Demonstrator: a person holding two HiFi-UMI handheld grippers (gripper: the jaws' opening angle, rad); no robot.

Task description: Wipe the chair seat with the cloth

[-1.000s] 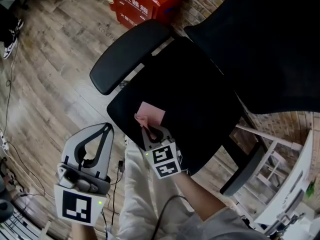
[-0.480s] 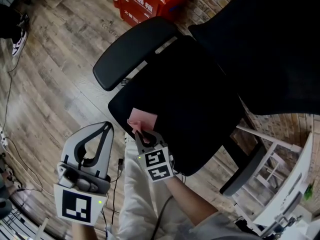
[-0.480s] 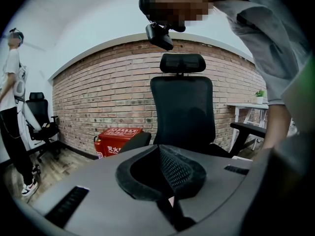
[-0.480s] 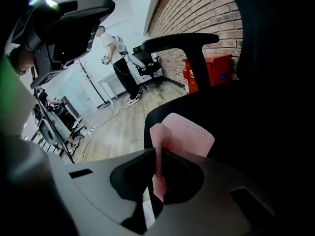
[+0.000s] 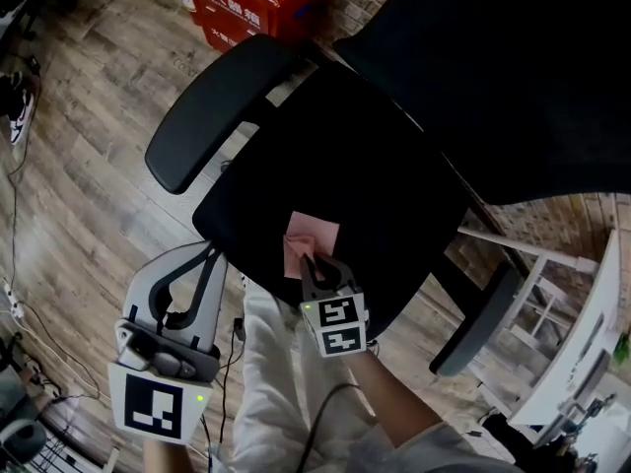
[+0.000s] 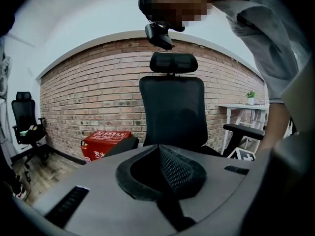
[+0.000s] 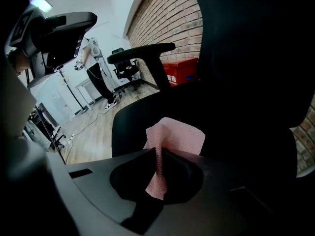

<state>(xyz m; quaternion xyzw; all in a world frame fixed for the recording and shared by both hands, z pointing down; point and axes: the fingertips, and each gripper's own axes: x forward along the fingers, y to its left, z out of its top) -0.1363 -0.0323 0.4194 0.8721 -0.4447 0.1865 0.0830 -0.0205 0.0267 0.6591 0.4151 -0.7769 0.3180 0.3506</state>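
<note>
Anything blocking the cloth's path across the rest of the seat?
Nothing visible. The right claw is shut on the pink cloth, which lies on the seat near its front edge. The seat around it is bare. The left claw, shut and empty, is clear of the seat, beside its front edge.

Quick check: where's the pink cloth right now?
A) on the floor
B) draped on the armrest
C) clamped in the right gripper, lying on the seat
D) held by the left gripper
C: the right gripper has its jaws shut on the pink cloth, whose free part lies on the black chair seat; the left gripper is shut on nothing.
</note>
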